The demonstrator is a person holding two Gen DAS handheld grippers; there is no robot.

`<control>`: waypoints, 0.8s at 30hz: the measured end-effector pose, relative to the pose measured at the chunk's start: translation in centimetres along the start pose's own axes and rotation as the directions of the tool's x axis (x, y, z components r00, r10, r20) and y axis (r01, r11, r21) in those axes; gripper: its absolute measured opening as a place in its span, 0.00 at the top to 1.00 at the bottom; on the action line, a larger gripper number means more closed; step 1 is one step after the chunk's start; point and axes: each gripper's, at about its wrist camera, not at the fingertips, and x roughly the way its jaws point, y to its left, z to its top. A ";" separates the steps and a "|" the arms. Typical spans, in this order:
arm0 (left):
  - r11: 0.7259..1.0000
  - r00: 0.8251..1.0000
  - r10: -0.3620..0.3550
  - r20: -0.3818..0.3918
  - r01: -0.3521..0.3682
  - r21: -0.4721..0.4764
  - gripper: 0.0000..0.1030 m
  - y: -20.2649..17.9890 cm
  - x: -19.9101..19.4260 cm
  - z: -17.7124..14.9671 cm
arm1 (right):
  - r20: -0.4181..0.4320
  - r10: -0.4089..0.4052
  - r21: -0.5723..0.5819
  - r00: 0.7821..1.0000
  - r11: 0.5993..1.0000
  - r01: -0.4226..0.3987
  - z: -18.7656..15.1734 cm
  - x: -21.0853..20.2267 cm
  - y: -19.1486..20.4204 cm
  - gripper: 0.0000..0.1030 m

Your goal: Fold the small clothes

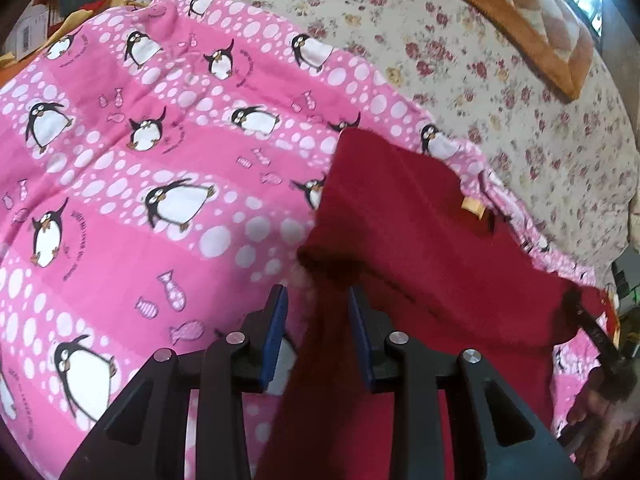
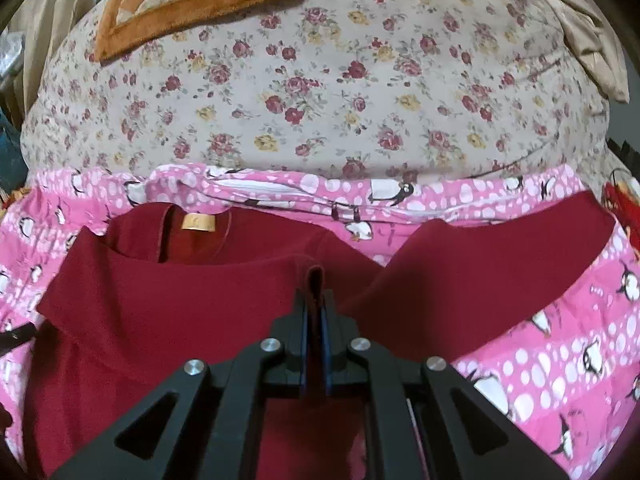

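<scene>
While right gripper (image 2: 316, 304) fingers are pinching red shirt (image 2: 180, 304) fold, left gripper (image 1: 318, 312) fingers are gaping, shirt cloth hanging between.

A pink penguin-print blanket (image 1: 160, 168) fills the lower frame, a floral sheet (image 2: 320, 92) spreads above it, and an orange checkered cushion (image 2: 192, 4) (plush-edged) sits upper left.

Left gripper (image 1: 318, 300) jaws apart; right gripper (image 2: 316, 300) jaws clamped.
</scene>
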 end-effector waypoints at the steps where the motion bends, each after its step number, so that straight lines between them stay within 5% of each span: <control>1: 1.000 1.000 -0.003 0.007 0.003 0.001 0.91 -0.1 0.0 0.1 | 0.001 -0.007 -0.002 1.000 1.000 0.007 0.1 0.3 -0.1 0.95; 10: 0.998 0.999 0.046 0.010 -0.046 0.031 0.89 -1.0 2.4 0.2 | -0.059 -0.043 0.003 0.997 0.999 0.043 -0.6 3.5 -1.1 0.92; 13: 0.995 0.995 0.092 -0.027 -0.091 0.033 0.89 -0.6 3.6 0.0 | -0.130 -0.049 0.024 0.990 0.998 0.052 -1.2 4.8 -1.9 0.81; 16: 0.995 0.995 0.093 -0.022 -0.092 0.031 0.89 -0.4 3.7 -0.1 | -0.089 -0.089 0.032 0.992 0.995 0.092 -1.1 3.1 -1.7 0.65; 21: 0.993 0.994 0.109 -0.010 -0.108 0.056 0.89 -0.7 3.7 -0.4 | -0.032 0.056 0.015 0.998 0.998 -0.056 -0.1 0.8 1.7 0.59; 24: 0.993 0.994 0.109 -0.008 -0.108 0.057 0.89 -0.6 3.8 -0.4 | -0.080 0.210 -0.027 0.974 0.977 -0.213 -0.1 1.6 5.4 0.59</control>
